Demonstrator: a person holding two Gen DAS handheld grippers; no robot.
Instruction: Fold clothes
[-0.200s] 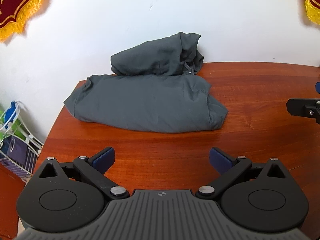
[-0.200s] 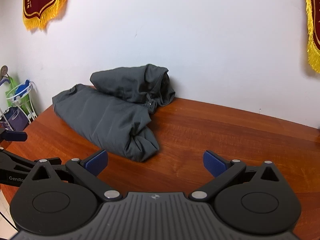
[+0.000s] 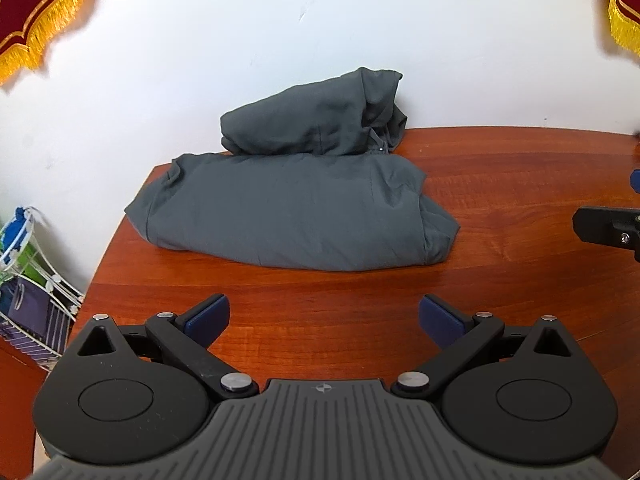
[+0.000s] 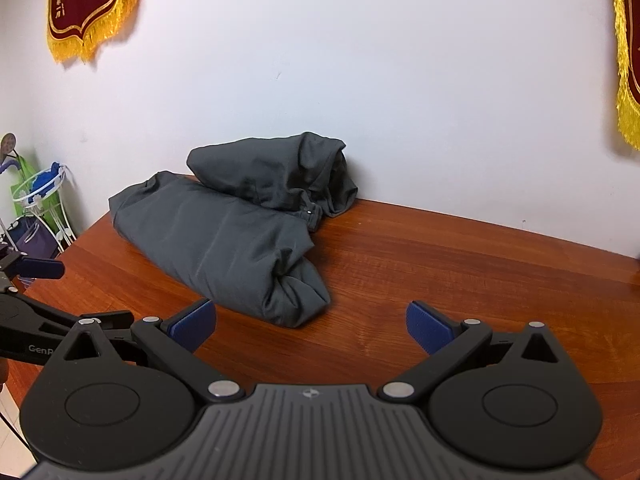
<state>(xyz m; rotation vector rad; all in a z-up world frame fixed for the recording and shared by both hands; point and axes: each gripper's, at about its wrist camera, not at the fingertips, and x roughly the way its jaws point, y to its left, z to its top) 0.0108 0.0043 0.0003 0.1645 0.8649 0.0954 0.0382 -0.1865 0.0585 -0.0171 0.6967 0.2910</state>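
Observation:
A dark grey garment (image 3: 296, 208) lies folded on the wooden table (image 3: 500, 184), with a second rolled grey bundle (image 3: 316, 120) resting behind it against the wall. The right wrist view shows the same garment (image 4: 224, 248) and bundle (image 4: 272, 172) at centre left. My left gripper (image 3: 324, 320) hovers open in front of the garment, well short of it, nothing between its blue pads. My right gripper (image 4: 312, 326) is open too, empty, its left pad close to the garment's near corner. The right gripper's finger (image 3: 604, 226) pokes in at the left wrist view's right edge.
A white wire rack (image 3: 28, 280) with bags stands on the floor left of the table. Red pennants with gold fringe (image 4: 88, 4) hang on the white wall. Bare tabletop (image 4: 460, 264) stretches to the right of the clothes.

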